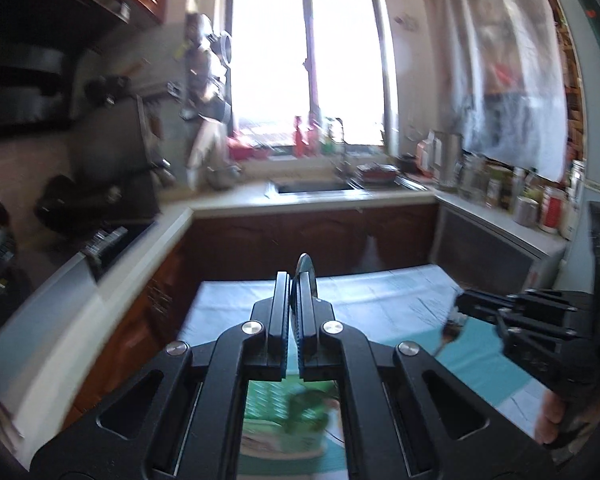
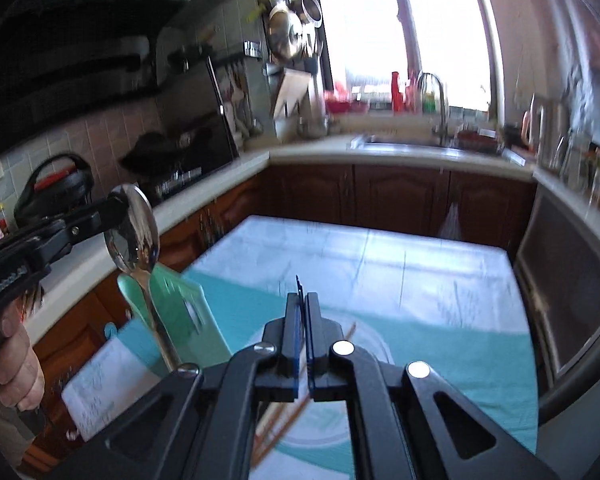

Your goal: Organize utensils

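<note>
Small kitchen: table (image 2: 400, 256) with a pale cloth and teal mat fills the lower centre of both views, wood cabinets (image 2: 400, 196) and white counter (image 2: 312, 152) behind it, sink (image 1: 316, 187) under a bright window (image 1: 308, 60) top centre, stove (image 2: 172, 176) and hood at left, jars (image 1: 548, 208) along the counter at right. Left gripper (image 1: 294, 292): jaws clamped on one metal spoon (image 2: 134, 232), shiny bowl up, handle pointing down; it sits left of centre in the right wrist view, held in the air above the table's left edge, and is seen edge-on between the fingers in the left wrist view. Right gripper (image 2: 302, 316): jaws nearly closed on a thin dark-blue strip, can't tell what it is. Two mint-green utensils (image 2: 172, 308) stand just behind the spoon handle, lower left. Chopsticks (image 2: 284, 416) lie on a plate (image 2: 364, 344) under the right gripper, roughly two, blurred. Whole left wrist view is motion-blurred.
</note>
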Demonstrator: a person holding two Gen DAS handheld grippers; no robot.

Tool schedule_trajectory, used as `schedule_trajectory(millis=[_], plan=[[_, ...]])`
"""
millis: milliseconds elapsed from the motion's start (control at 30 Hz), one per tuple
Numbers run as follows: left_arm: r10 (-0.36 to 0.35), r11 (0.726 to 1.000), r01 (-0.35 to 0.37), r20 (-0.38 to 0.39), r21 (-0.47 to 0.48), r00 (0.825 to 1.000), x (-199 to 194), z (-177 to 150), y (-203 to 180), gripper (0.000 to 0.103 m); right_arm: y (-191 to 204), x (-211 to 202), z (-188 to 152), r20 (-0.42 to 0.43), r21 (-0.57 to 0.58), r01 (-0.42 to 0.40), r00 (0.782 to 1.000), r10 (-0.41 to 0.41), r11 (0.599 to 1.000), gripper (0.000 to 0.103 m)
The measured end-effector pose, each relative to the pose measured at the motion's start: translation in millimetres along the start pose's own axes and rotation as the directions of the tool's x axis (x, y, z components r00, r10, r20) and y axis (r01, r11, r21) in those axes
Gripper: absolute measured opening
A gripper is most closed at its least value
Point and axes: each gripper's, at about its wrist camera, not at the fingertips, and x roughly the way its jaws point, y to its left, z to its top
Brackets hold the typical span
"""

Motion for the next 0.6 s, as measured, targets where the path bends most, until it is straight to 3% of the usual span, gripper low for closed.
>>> schedule_trajectory(millis=[200,367,600], plan=[[0.108,0.994,-0.108,0.096,-0.001,0.989,-14,27,32,0.001,27,-13,26,0.114,-0.031,0.023,0.993,-0.020,0.999,0.002],[0.178,0.983,-0.183,0.142,0.022,0.974,-12,31,48,0.001,48,-7,36,0.145,-0.052,0.026,0.989,-0.018,0.998,0.002],[0.163,0.984,-0.170,0.103,0.061,0.981,19,11,46,0.001,81,15,38,0.147,-0.127,0.048,0.989,-0.029,0.991,0.002]])
